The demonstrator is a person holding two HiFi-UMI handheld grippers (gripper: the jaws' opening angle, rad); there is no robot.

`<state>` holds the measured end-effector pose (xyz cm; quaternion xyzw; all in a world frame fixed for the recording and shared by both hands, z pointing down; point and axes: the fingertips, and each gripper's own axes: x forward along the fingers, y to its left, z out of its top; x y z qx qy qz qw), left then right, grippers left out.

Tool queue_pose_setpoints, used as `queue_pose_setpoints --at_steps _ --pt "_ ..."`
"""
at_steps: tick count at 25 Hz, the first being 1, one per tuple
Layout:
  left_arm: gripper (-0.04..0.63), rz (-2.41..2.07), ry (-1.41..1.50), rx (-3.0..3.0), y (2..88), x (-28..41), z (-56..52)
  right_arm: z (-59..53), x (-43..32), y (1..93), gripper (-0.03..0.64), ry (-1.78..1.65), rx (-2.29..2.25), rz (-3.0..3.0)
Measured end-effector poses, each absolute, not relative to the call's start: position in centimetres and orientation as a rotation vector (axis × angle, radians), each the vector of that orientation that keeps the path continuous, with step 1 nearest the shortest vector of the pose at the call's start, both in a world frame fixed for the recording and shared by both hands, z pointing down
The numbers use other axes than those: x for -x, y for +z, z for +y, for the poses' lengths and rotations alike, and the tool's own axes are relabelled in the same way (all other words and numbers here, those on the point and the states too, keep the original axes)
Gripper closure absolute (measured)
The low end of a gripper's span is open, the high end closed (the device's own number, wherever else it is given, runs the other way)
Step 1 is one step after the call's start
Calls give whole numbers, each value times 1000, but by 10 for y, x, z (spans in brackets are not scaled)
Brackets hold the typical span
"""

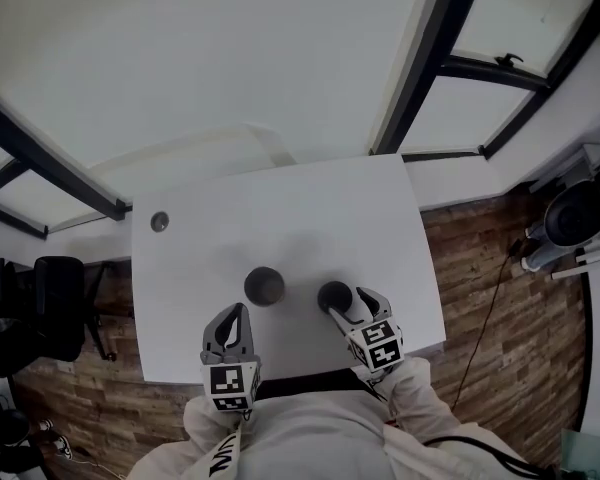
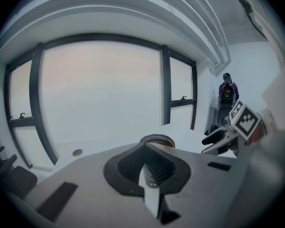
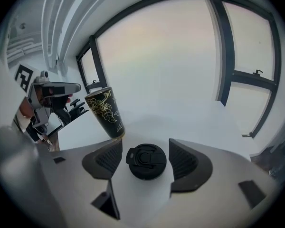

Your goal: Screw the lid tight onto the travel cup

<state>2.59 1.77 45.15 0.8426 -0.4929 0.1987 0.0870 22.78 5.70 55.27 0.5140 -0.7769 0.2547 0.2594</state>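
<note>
A black travel cup with a gold pattern stands upright and open-topped on the white table. To its right the round black lid lies flat on the table. My right gripper is open, one jaw on each side of the lid, with a gap between each pad and the lid. In the head view the right gripper reaches the lid from the near side. My left gripper is shut and empty, just short of the cup's rim. It sits at the table's near edge.
A small round grey fitting is set in the table's far left corner. Large windows rise behind the table. A dark chair stands to the left of the table. A person stands far back on the right.
</note>
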Motion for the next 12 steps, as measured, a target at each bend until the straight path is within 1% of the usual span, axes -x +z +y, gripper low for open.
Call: queue_pose_setpoints --at_steps 5,8,12 --pt "588 -1498 595 -2455 460 -26 19 44 -229 565 296 673 -1347 -2097" --pt "588 -1516 574 -2390 467 -26 21 46 -225 575 287 687 -1281 -2085" --pt "588 -1504 573 -2389 473 -24 14 41 -214 595 234 682 -1200 -2040"
